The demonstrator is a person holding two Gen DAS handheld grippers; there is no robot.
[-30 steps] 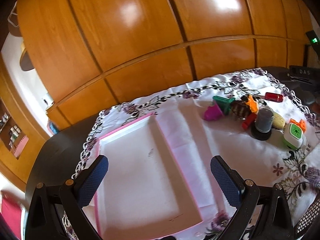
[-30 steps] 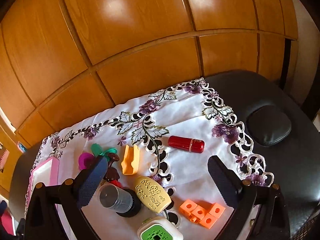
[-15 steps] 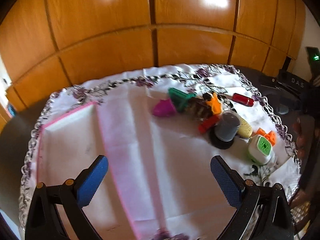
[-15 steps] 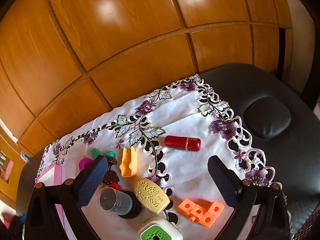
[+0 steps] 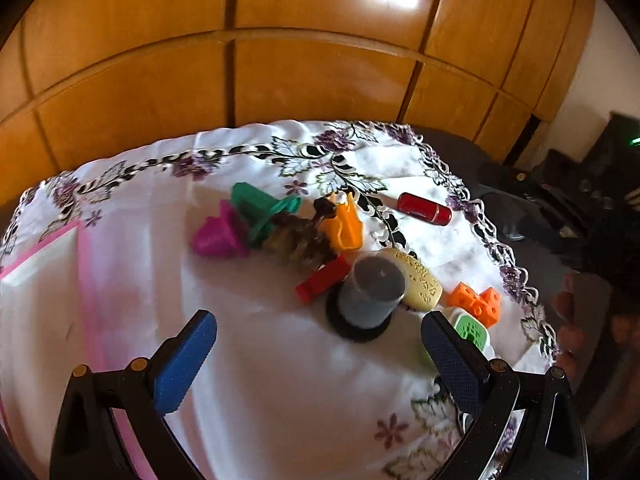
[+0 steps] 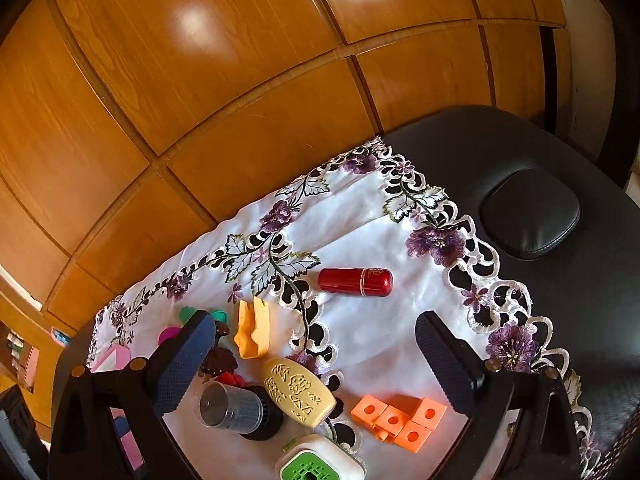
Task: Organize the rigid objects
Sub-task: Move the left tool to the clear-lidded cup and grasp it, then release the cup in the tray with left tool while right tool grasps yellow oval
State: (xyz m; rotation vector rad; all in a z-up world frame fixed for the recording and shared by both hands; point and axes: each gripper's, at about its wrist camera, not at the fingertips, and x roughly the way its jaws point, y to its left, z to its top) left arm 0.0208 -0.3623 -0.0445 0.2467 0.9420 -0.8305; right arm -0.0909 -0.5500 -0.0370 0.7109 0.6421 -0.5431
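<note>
Small rigid items lie clustered on a white embroidered cloth (image 5: 248, 360). In the left wrist view I see a magenta piece (image 5: 218, 234), a green piece (image 5: 260, 206), an orange clip (image 5: 346, 226), a red capsule (image 5: 424, 208), a grey cylinder on a black base (image 5: 372, 290), a yellow oval (image 5: 420, 280), orange cubes (image 5: 478, 304) and a green-topped white box (image 5: 474, 330). My left gripper (image 5: 316, 356) is open, hovering just short of the cylinder. My right gripper (image 6: 316, 360) is open above the red capsule (image 6: 355, 281), yellow oval (image 6: 298, 392) and orange cubes (image 6: 400, 416).
A pink-rimmed white tray (image 5: 38, 256) lies at the cloth's left end. Wooden cabinet doors (image 5: 320, 60) stand behind the table. Black padded surface (image 6: 528, 216) extends right of the cloth. A person's hand (image 5: 568, 320) shows at the right edge.
My left gripper has swung right, from over the pink tray to facing the cluster of items. The right gripper has shifted only slightly.
</note>
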